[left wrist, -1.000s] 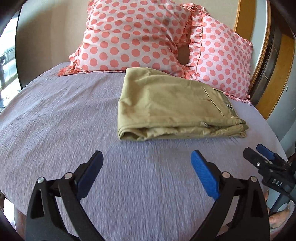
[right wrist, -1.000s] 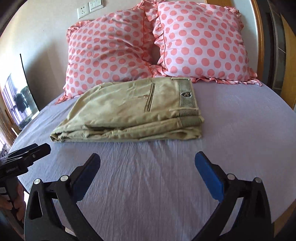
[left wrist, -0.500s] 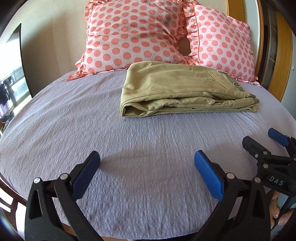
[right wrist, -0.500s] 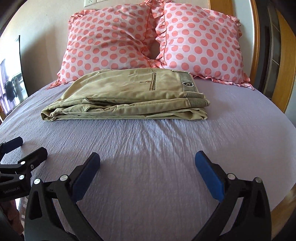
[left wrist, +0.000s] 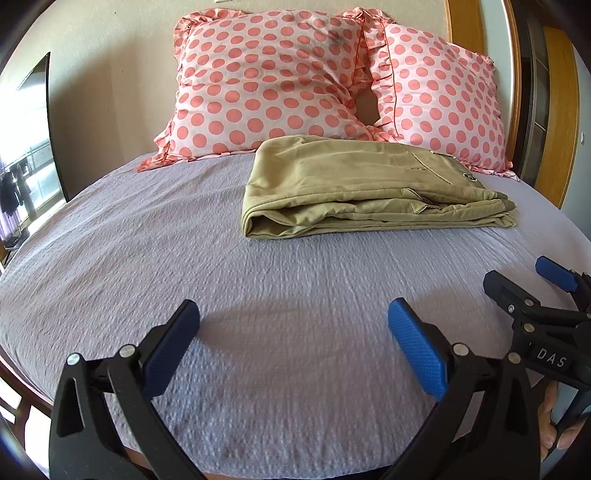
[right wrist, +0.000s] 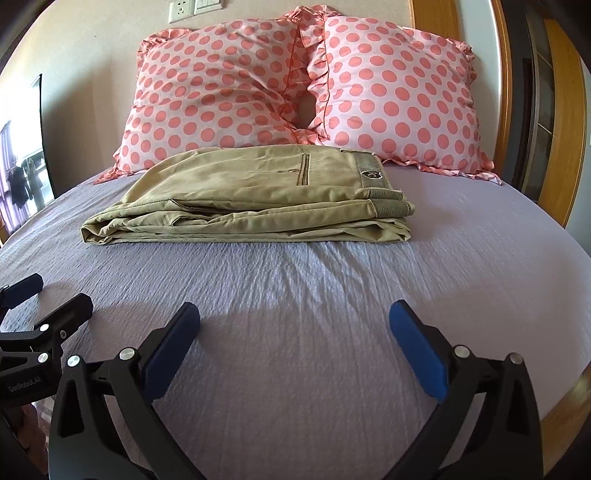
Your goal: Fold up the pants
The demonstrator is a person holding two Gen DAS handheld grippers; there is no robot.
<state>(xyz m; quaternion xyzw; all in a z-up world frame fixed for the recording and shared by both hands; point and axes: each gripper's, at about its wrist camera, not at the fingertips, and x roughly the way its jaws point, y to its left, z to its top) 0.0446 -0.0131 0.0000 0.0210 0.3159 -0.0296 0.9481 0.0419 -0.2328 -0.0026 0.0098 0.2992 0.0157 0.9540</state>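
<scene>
The bed [left wrist: 147,258] is the biggest thing here, with a soft purple sheet that has small wrinkles in it. At the far end, two pink pillows [right wrist: 229,85] with red dots lean against the wall, side by side and touching. Behind them is a wooden headboard [right wrist: 436,14], and a white wall plug [right wrist: 181,11] sits high on the wall. The tan pants [right wrist: 255,192] lie flat on the sheet just in front of the pillows — they are folded into a neat stack, with the waistband at the right end and the round fold at the left end. A small dark patch [right wrist: 370,173] shows on the waistband. Both tools are at the near edge of the bed, well apart from the pants. The left gripper [left wrist: 293,347] has its blue fingers [left wrist: 417,354] spread wide, with only sheet between them. The right gripper [right wrist: 293,347] is the same — its fingers [right wrist: 417,350] are spread wide and hold nothing. In the left wrist view the right gripper pokes in from the right side, and part of a hand [left wrist: 550,424] shows below it. In the right wrist view the left gripper pokes in from the left side.
</scene>
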